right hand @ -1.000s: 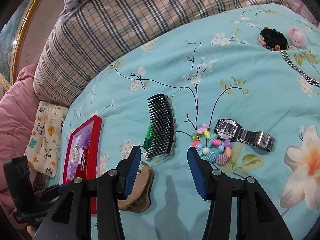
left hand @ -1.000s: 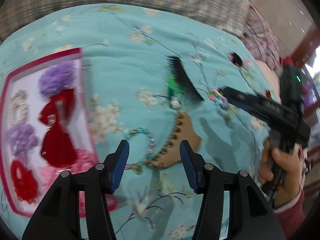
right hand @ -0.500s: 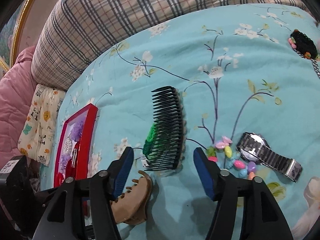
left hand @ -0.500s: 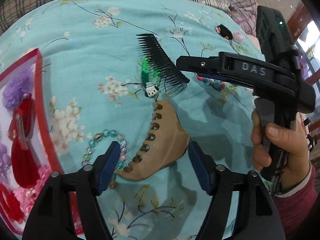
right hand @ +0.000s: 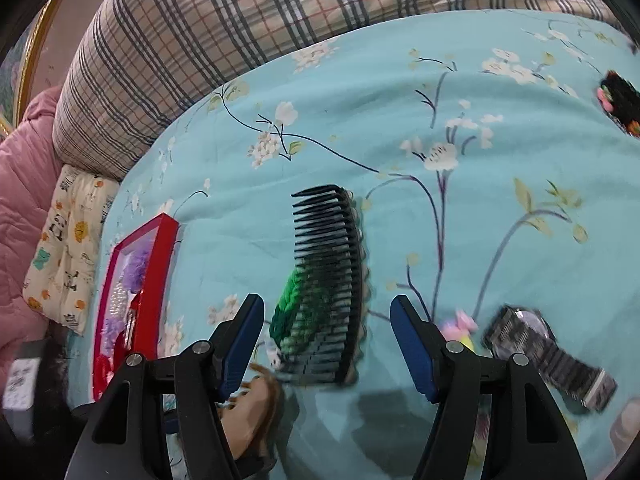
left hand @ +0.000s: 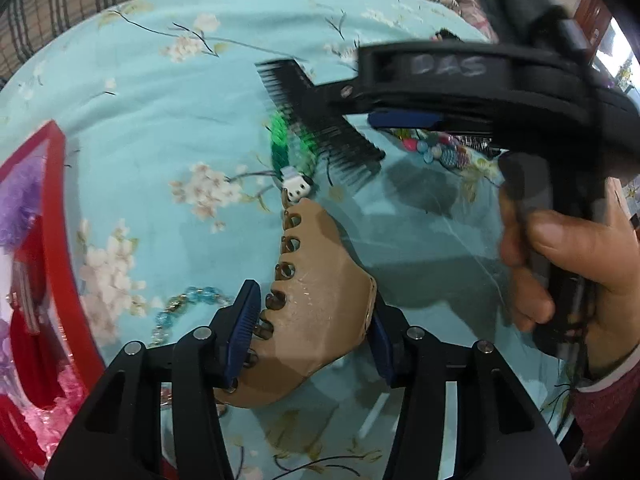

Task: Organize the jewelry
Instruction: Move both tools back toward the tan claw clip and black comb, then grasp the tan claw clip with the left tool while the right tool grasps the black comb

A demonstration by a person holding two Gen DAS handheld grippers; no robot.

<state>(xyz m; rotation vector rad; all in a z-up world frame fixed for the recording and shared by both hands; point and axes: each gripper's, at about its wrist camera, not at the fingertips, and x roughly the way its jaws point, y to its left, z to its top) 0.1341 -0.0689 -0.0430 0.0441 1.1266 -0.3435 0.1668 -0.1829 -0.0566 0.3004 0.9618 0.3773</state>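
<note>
A tan hair claw clip point(left hand: 316, 304) lies on the teal floral bedspread, and my left gripper point(left hand: 314, 334) straddles it with both blue pads at its sides, jaws open. A black hair comb point(right hand: 332, 288) with a green braided tie point(right hand: 294, 312) lies between the open fingers of my right gripper point(right hand: 328, 344). The comb also shows in the left wrist view point(left hand: 320, 120), partly hidden by the right gripper body point(left hand: 480, 88). A red tray point(left hand: 60, 240) holding purple, red and pink hair pieces sits at the left.
A blue bead bracelet point(left hand: 180, 312) lies left of the claw clip. Colourful beads point(left hand: 432, 152) and a metal watch point(right hand: 548, 356) lie right of the comb. A black scrunchie point(right hand: 620, 100) sits far right. A plaid pillow point(right hand: 280, 20) borders the bedspread's far edge.
My left gripper moved forward and down until its pads flank the claw clip. My right gripper advanced over the comb, which now lies between its fingers.
</note>
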